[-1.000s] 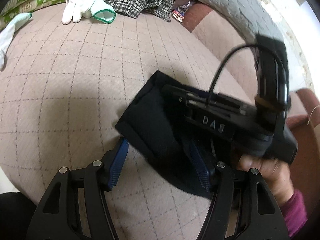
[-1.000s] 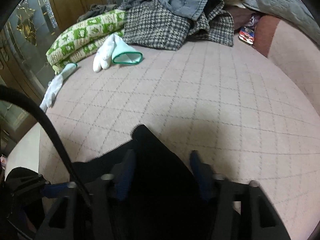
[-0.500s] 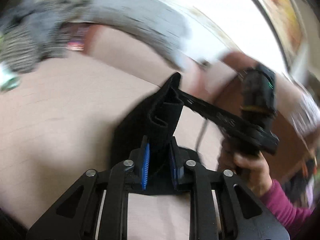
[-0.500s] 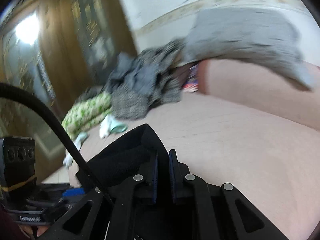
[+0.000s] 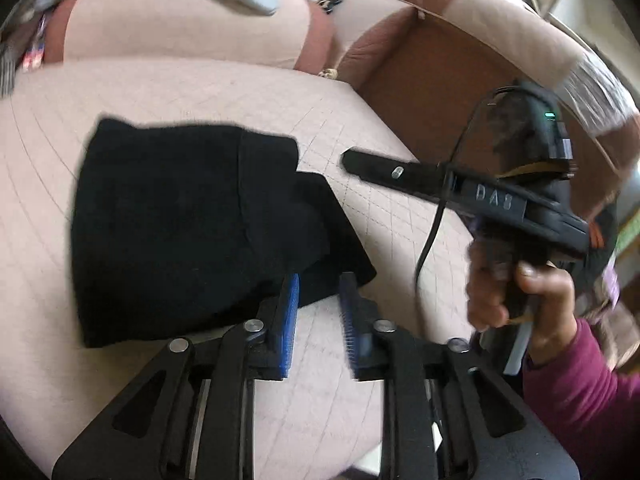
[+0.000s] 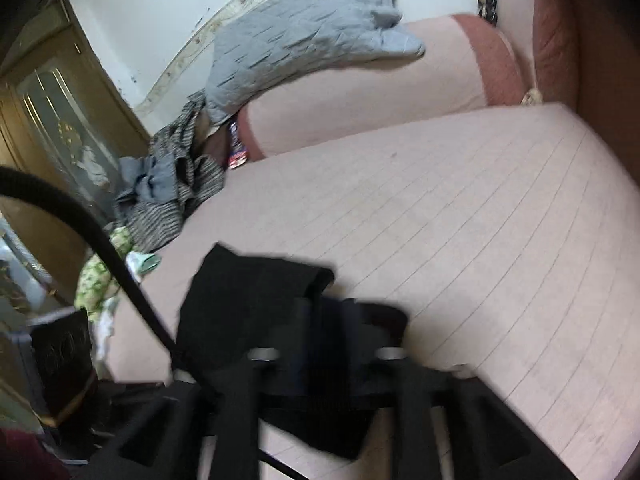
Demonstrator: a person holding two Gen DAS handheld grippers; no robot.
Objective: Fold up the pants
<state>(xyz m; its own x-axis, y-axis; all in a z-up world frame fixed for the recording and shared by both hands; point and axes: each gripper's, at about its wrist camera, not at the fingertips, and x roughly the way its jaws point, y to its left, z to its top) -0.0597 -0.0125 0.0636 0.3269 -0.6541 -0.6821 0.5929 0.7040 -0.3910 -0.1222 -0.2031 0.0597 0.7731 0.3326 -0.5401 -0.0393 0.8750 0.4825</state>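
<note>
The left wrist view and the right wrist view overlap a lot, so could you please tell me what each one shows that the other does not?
Only the left wrist view shows the right gripper from the side, held in a hand with a magenta sleeve.

Only the right wrist view shows the grey quilt whole, the heap of clothes, the green patterned cloth and the wooden door.

Both show the folded black pants on the pink quilted cushion; both grippers' jaws are opening.
</note>
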